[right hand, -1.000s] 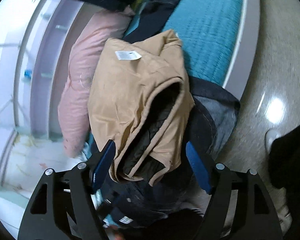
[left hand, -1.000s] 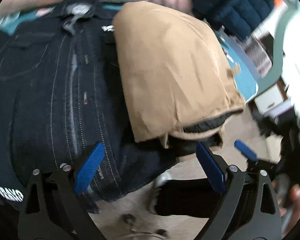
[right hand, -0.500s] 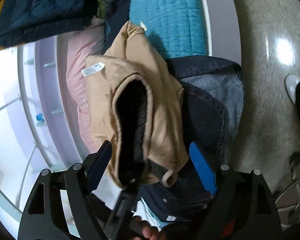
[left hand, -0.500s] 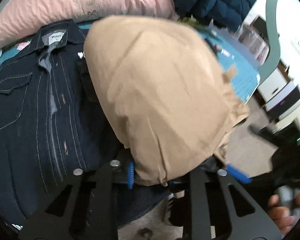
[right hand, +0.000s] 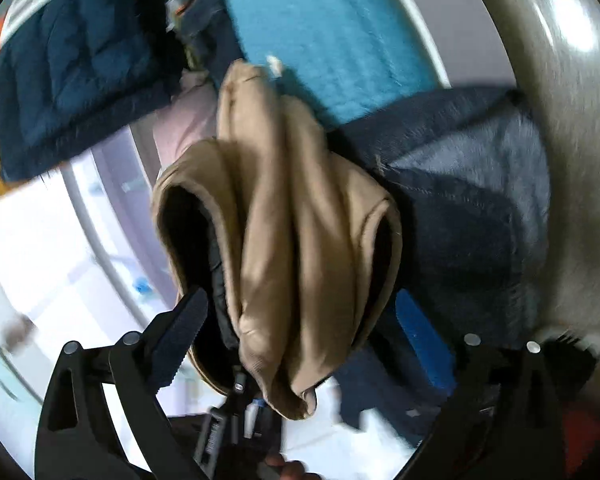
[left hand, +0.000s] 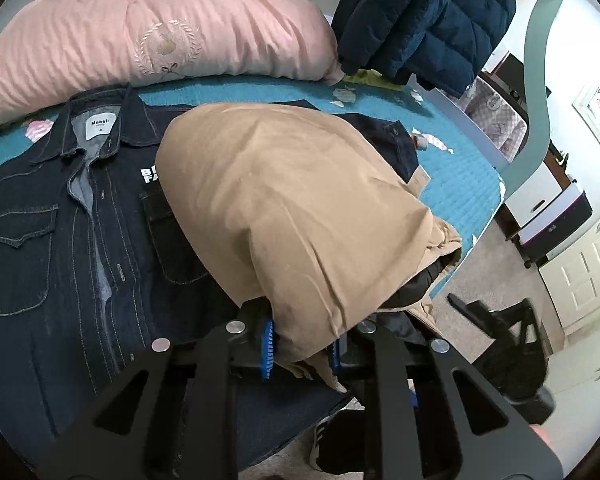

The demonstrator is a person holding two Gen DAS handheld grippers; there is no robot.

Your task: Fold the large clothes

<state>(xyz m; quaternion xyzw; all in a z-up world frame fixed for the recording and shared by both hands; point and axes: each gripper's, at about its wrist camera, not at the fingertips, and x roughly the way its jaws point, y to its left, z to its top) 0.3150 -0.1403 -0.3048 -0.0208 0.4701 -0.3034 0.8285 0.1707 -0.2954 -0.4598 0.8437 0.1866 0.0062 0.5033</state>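
A: From the left wrist view, the left gripper [left hand: 302,346] has its blue pads clamped on the near edge of the tan jacket [left hand: 292,208], with the fabric bunched between them. The jacket is draped over the right half of the dark denim jacket [left hand: 56,248], which lies spread open, collar up, on the teal bedspread [left hand: 452,168].

B: The right wrist view gives what that one hides: the tan jacket's underside, with black lining [right hand: 188,232] showing inside its folded openings. The view is rolled and blurred. The right gripper [right hand: 300,344] has just been opening further and its jaws stand wide, one pad [right hand: 180,340] at the left, the other blue pad [right hand: 420,340] at the right. The tan fabric [right hand: 300,248] hangs between them, and I see neither pad pressing on it.

A: My view shows the denim's white neck label [left hand: 99,125] and its chest pockets; yours shows only the denim's paler inside [right hand: 492,168] beyond the tan cloth.

B: Around it?

A: A pink pillow [left hand: 148,36] lies along the far side of the bed, and a navy puffer jacket [left hand: 424,20] is piled at its end. At the right are a white cabinet [left hand: 588,272] and speckled floor [left hand: 496,264]. The right gripper's black frame [left hand: 500,332] sits beside the bed edge there.

B: In mine the tan jacket blocks most of the bed; the puffer [right hand: 72,76] is upper left, shiny floor [right hand: 560,100] to the right, and fingers [right hand: 284,468] show at the bottom edge.
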